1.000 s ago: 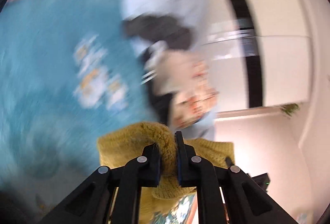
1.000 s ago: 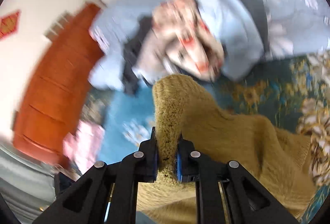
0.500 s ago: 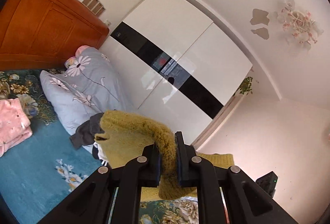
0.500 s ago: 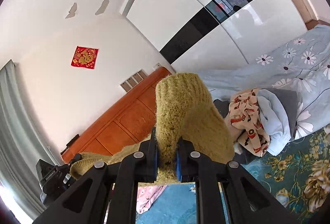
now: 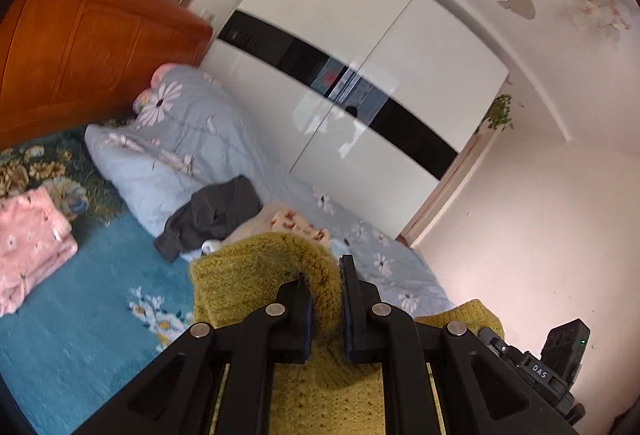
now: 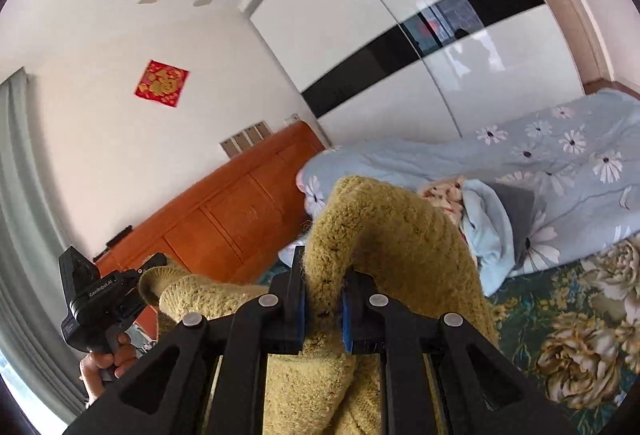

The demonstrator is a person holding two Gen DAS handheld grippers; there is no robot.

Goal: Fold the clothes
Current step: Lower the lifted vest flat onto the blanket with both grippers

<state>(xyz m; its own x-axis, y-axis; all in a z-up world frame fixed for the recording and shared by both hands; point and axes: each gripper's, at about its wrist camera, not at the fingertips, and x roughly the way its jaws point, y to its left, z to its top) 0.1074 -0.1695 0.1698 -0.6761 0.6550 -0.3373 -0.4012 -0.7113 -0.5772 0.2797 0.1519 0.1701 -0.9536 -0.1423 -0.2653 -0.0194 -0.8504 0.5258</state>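
Observation:
A mustard-yellow knitted sweater hangs between my two grippers above the bed. My left gripper is shut on one edge of it. My right gripper is shut on another edge of the sweater, which bulges up over the fingers. In the right wrist view the left gripper shows at the lower left with sweater cloth in it. In the left wrist view the right gripper's body shows at the lower right.
A blue floral bedspread covers the bed. A folded pink garment lies at the left. A grey-blue daisy quilt carries a dark garment and a printed one. An orange headboard and a white wardrobe stand behind.
Both grippers swung up from facing the bedspread to facing the wall and wardrobe, lifting the sweater with them. Since half a second ago the views have tipped slightly down. Both stay shut on the sweater.

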